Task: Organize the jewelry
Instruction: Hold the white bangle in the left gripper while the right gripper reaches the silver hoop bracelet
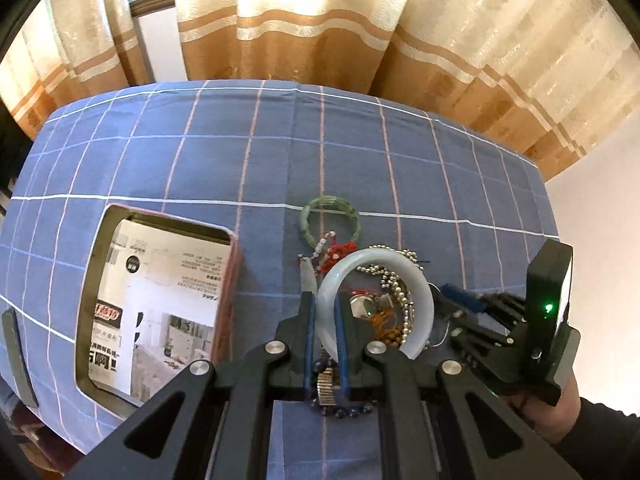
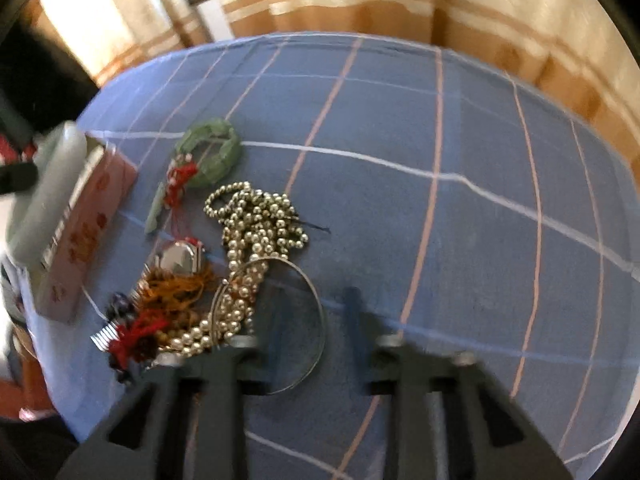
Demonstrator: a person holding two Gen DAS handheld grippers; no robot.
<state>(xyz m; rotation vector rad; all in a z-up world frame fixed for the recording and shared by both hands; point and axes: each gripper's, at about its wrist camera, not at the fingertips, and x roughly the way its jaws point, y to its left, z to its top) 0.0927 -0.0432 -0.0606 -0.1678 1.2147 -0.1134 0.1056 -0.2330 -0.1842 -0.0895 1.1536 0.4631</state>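
Bangle (image 1: 420, 312) clamped in left gripper (image 1: 325, 330), rim partly hidden; blurred right gripper (image 2: 312, 320) spread, empty.

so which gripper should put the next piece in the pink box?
Left. The left gripper is already shut on the white bangle, and the pink box lies open right beside it. The right gripper is open, empty, over the pile.

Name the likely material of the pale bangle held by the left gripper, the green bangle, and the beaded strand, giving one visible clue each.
Pale bangle, clamped by the left gripper: probably jade or glass; milky, translucent, glossy.
Green bangle: likely jade or similar stone; mottled green, polished.
Beaded strand: metal or metal-coated beads, perhaps faux pearls; silvery highlights on each one.
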